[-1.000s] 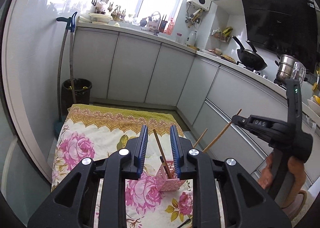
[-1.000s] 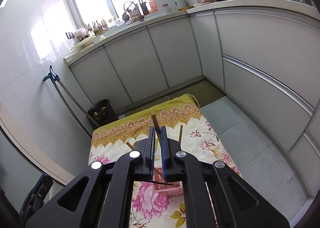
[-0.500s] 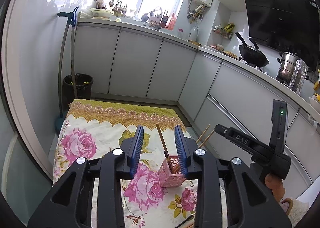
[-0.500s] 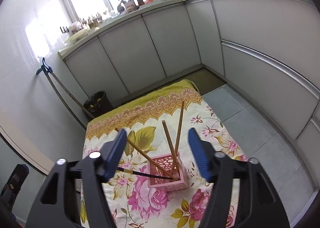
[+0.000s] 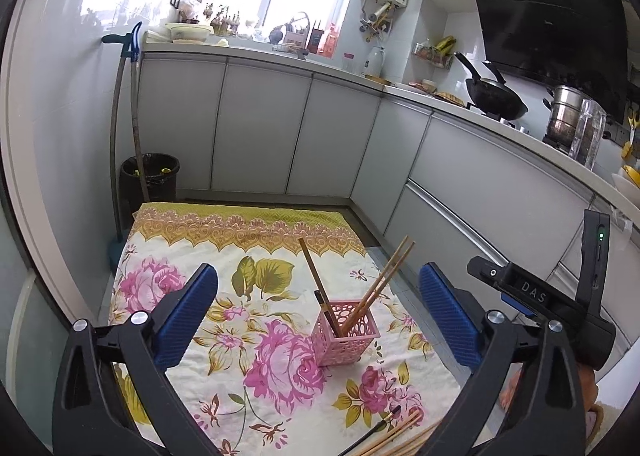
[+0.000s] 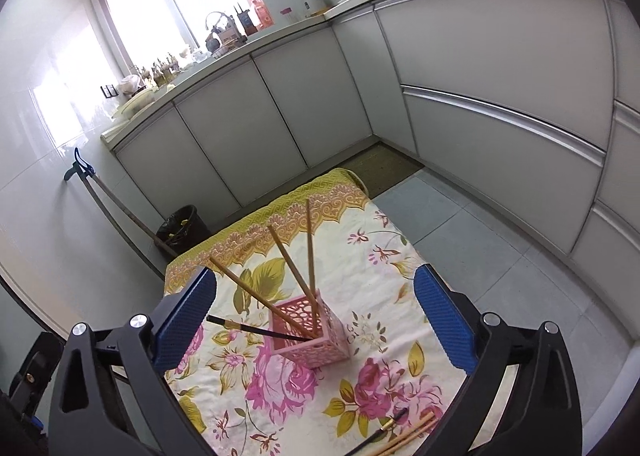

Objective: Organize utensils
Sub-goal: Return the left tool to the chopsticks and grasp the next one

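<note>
Right wrist view: your right fingers were spreading, empty; chopsticks leaned in the holder between them. Left fingers likewise spreading, empty.

**One word legible in the kitchen**

The letters "DAS" stand in pale print on the black body of the right gripper, seen from the left wrist view. Labels on the counter bottles and the wall heater are too small to read.
</note>
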`<action>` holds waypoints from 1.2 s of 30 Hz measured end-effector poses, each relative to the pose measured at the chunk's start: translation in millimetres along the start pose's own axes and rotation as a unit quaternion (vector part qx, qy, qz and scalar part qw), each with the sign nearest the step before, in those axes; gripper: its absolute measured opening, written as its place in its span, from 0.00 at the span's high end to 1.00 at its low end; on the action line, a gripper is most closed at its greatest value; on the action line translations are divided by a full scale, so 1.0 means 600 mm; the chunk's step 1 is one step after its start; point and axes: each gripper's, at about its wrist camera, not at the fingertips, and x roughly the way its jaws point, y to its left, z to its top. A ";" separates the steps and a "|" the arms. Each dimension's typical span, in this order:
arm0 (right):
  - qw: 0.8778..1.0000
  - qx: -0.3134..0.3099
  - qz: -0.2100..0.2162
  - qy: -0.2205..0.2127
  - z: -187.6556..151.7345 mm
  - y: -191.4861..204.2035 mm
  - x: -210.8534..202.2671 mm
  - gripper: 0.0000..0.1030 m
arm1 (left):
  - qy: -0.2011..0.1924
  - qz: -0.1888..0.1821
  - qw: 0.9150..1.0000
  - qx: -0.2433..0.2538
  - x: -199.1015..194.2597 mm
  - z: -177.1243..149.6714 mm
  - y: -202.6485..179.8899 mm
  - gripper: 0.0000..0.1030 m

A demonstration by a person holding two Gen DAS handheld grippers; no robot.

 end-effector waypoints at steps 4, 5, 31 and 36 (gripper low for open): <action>0.999 0.024 -0.024 0.033 -0.045 -0.061 -0.015 0.07 | 0.039 -0.008 0.998 0.039 0.019 -0.019 -0.028 0.07; 0.998 0.033 -0.025 0.044 -0.059 -0.079 -0.019 0.07 | 0.052 -0.012 0.997 0.048 0.025 -0.026 -0.035 0.07; 0.938 0.256 0.004 0.235 -0.243 -0.328 -0.030 0.06 | 0.421 -0.094 0.864 0.259 0.294 -0.270 -0.244 0.07; 0.935 0.261 0.016 0.240 -0.243 -0.329 -0.029 0.06 | 0.452 -0.086 0.842 0.281 0.331 -0.294 -0.259 0.08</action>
